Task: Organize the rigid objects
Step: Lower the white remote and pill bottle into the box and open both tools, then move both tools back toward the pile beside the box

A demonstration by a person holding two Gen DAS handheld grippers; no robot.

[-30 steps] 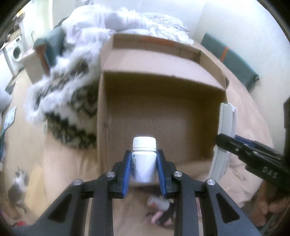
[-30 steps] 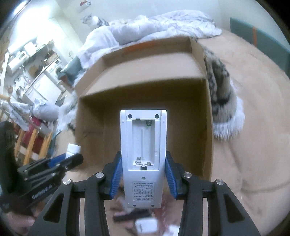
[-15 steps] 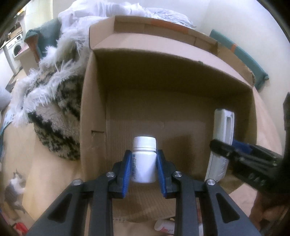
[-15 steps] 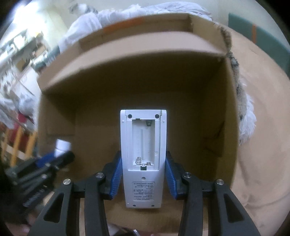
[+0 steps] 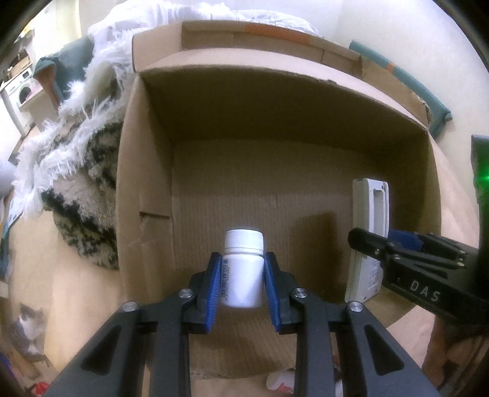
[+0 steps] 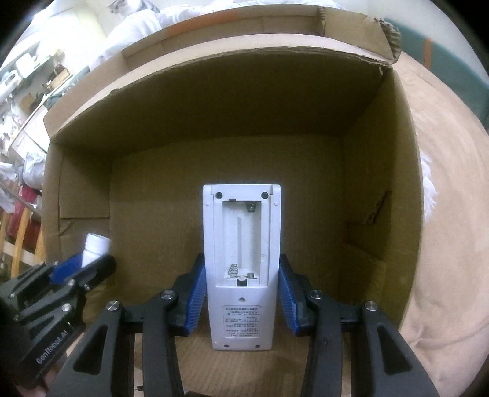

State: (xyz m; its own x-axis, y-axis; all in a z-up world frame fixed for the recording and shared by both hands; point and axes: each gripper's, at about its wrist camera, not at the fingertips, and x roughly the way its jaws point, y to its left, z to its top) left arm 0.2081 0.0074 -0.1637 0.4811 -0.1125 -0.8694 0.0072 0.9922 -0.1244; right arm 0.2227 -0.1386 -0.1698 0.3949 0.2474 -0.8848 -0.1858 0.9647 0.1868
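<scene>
My left gripper (image 5: 243,276) is shut on a white pill bottle (image 5: 243,268) with a ribbed cap, held inside the open cardboard box (image 5: 146,171) above its floor. My right gripper (image 6: 241,288) is shut on a white remote control (image 6: 241,268), back side up with its battery bay uncovered, also held inside the box (image 6: 379,171). In the left wrist view the remote (image 5: 368,238) and the right gripper sit at the right. In the right wrist view the bottle (image 6: 96,247) and the left gripper sit at the lower left.
The box lies on a beige bed cover (image 5: 61,274). A fluffy black-and-white blanket (image 5: 76,171) is against the box's left wall. White bedding (image 5: 189,12) is piled behind the box. Small loose items (image 5: 281,380) lie in front of the box.
Both grippers have moved forward and down into the box with their objects. The box now fills both views.
</scene>
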